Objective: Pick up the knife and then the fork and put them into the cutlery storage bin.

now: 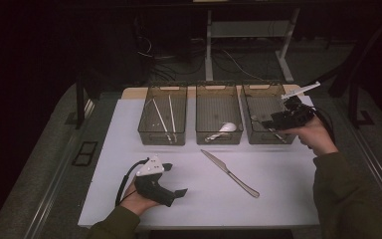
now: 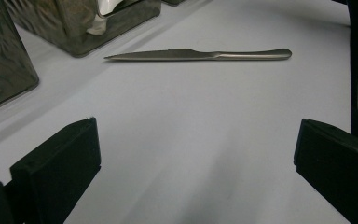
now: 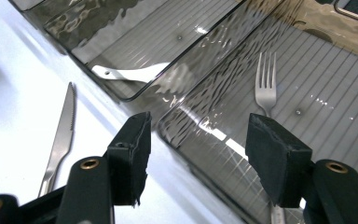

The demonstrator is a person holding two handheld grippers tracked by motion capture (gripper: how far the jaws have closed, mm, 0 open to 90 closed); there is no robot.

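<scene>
My right gripper (image 3: 196, 154) is spread apart with nothing in it, over the right bin (image 1: 258, 89) where the fork (image 3: 265, 88) lies. My left gripper (image 2: 191, 172) is spread too (resting near me), and the knife (image 1: 229, 173) waits on the surface (image 1: 288, 199). The knife is thin and flat, so I think it could slip away when I pinch it.

surface: white table (image 1: 129, 149) | on it: knife (image 1: 230, 174), three bins (image 1: 219, 122)

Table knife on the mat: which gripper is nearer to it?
Left, narrowly. The left gripper rests on the mat to the left of the table knife, jaws open and aimed toward it. The right gripper hangs over the right-hand bin, beyond the knife, open above the fork.
</scene>
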